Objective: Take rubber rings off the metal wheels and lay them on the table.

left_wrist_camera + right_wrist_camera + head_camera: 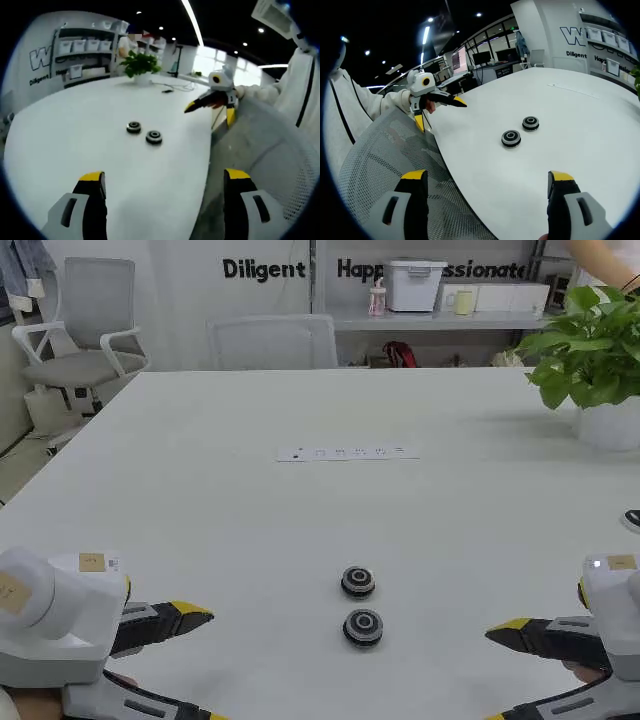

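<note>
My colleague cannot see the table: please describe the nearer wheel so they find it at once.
On the white table, two small dark wheels lie close together near its front edge. The nearer wheel is the one closest to the person, directly in front of the other wheel.

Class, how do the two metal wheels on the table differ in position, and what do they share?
The near wheel lies nearer the camera; the far wheel sits beyond it. The far wheel is slightly left of the near wheel. Both lie flat, apart, rubber rings on.

A potted plant stands far right; behind sit a grey office chair and a white storage box.
</note>
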